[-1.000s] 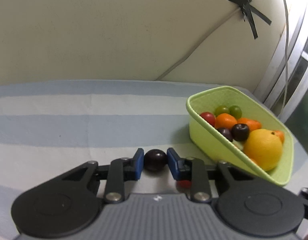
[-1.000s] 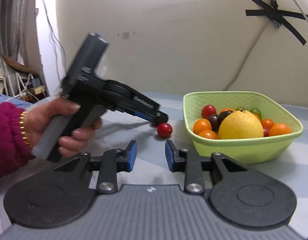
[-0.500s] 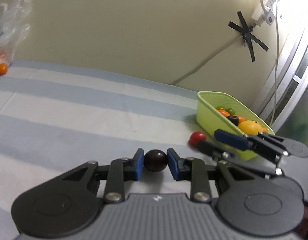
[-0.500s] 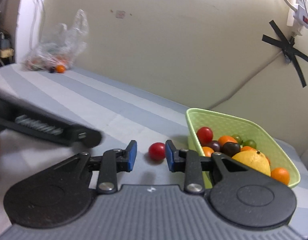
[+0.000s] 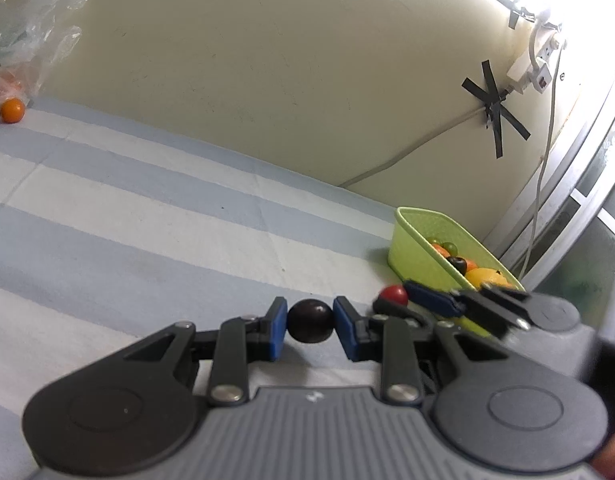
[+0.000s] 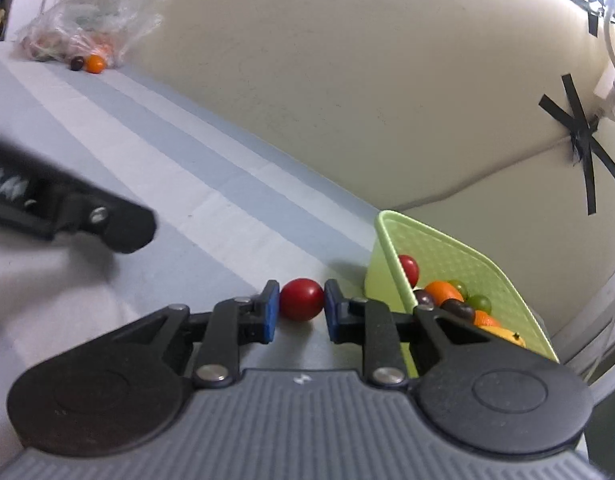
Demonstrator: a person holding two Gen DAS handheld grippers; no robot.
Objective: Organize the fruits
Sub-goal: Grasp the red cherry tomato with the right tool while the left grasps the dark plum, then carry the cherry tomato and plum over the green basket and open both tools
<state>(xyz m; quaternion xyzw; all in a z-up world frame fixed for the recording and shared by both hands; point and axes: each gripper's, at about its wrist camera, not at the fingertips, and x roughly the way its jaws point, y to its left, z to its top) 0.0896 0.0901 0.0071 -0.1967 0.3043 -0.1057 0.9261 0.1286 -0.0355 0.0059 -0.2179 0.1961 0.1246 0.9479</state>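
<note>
My left gripper [image 5: 310,322] is shut on a dark purple grape [image 5: 310,321] and holds it above the striped cloth. My right gripper [image 6: 301,306] is open, its blue pads on either side of a red cherry tomato [image 6: 301,299] that lies on the cloth just left of the green basket [image 6: 459,252]; the pads are close to it with a small gap. The basket holds an orange, small tomatoes and grapes. In the left wrist view the tomato [image 5: 394,294], the right gripper's fingers [image 5: 431,302] and the basket [image 5: 419,240] show at right.
A clear plastic bag [image 6: 95,12] with more fruit lies at the far left by the wall, with an orange tomato [image 6: 95,63] and a dark grape [image 6: 77,63] beside it. The left gripper's body [image 6: 67,216] hangs at left. Wall, taped cable and window frame border the basket.
My right gripper has moved forward so the red tomato now sits between its pads. My left gripper has drawn back and tilted up with the grape still in it.
</note>
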